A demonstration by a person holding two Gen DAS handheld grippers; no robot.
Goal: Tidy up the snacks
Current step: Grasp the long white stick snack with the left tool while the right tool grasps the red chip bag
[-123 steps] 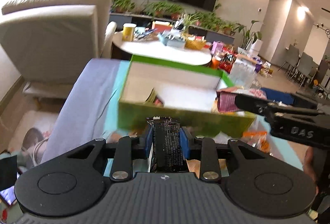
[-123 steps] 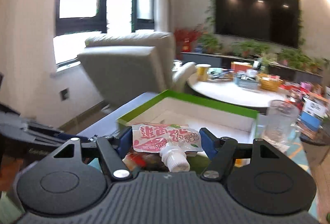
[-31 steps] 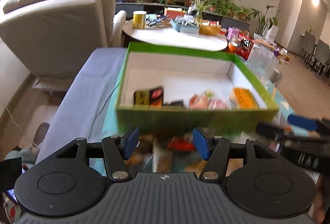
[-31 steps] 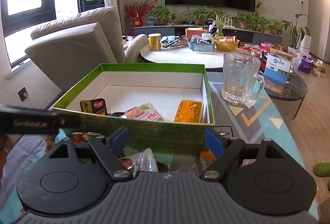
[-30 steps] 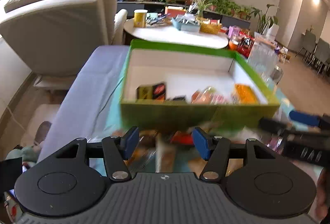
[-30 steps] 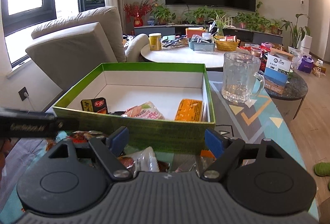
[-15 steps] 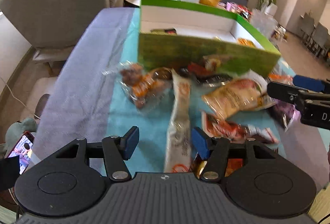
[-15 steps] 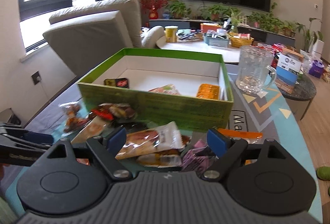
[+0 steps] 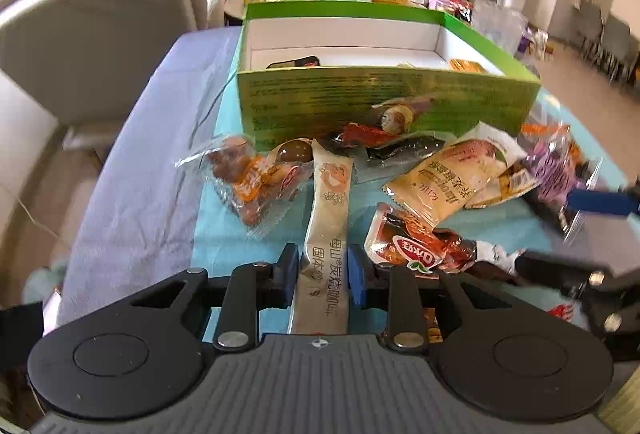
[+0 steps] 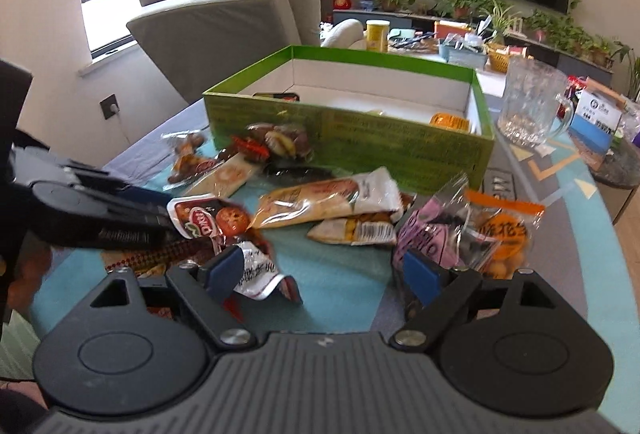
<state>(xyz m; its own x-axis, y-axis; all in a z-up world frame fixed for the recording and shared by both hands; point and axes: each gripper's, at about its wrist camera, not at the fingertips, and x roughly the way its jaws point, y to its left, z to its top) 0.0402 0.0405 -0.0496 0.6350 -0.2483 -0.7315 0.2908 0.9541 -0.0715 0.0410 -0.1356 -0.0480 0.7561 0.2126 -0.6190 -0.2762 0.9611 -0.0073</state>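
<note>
Left gripper (image 9: 323, 270) is closing on the long beige sachet (image 9: 329, 218) at lower centre of the left wrist view; the blue pads sit right at its two edges, and whether they press yet I cannot tell for sure, looks like contact. Sachet lies flat on the teal mat (image 9: 224, 234), running up toward the green box (image 9: 384, 102). Step in hand, as I judge it: picking a loose snack to go in the box, with most of the pile not yet in. Next move likely calls for finishing the squeeze, lifting clear of the neighbours and carrying over the near wall of the box. Right gripper (image 10: 324, 270) hangs wide apart, nothing between the pads, lower centre of the right wrist view, over bare mat; its left pad is just beside a crumpled white wrapper (image 10: 260, 270), its right pad near the purple bag (image 10: 430, 238) and orange bag (image 10: 506, 234). Around the sachet: red pack (image 9: 416, 250) just right, clear bag of brown bits (image 9: 256, 182) left, yellow bag (image 9: 452, 182) upper right. Box already holds a few packs. Glass mug (image 10: 528, 106) stands right of the box, armchair (image 10: 224, 30) behind at upper left.
</note>
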